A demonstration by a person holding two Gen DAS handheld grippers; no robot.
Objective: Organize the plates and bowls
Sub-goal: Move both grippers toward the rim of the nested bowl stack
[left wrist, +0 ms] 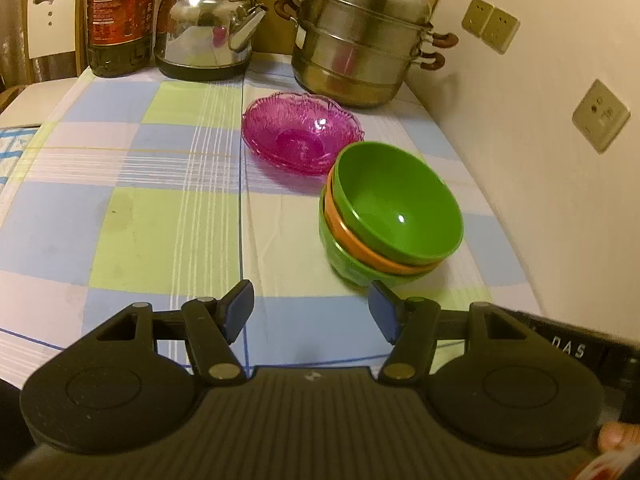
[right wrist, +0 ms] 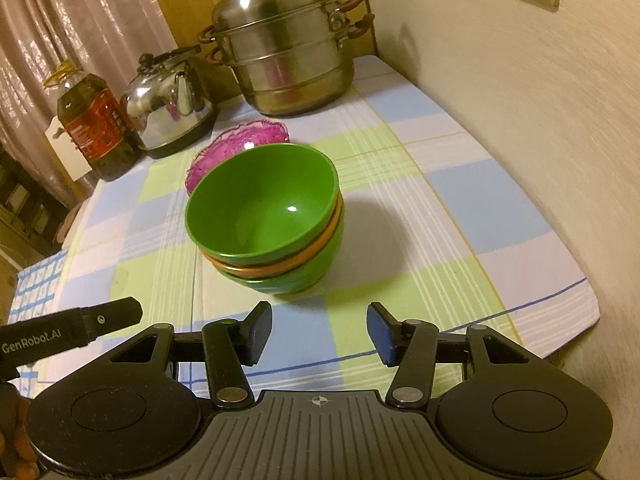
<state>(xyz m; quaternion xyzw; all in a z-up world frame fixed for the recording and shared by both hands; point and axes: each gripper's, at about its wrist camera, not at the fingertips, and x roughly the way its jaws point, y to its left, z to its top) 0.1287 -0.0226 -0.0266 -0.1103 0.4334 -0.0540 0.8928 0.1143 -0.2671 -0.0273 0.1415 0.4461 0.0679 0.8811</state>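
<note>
Three bowls are nested in a stack on the checked tablecloth: a green one on top, an orange one in the middle and a green one below. The top bowl sits tilted. Behind the stack stands a pink glass bowl with a scalloped rim. My left gripper is open and empty, just short of the stack and to its left. In the right wrist view the stack lies straight ahead, partly hiding the pink bowl. My right gripper is open with nothing between its fingers.
At the back of the table stand a steel steamer pot, a steel kettle and a bottle of oil. A wall with sockets runs along the right side. A white chair back shows at far left.
</note>
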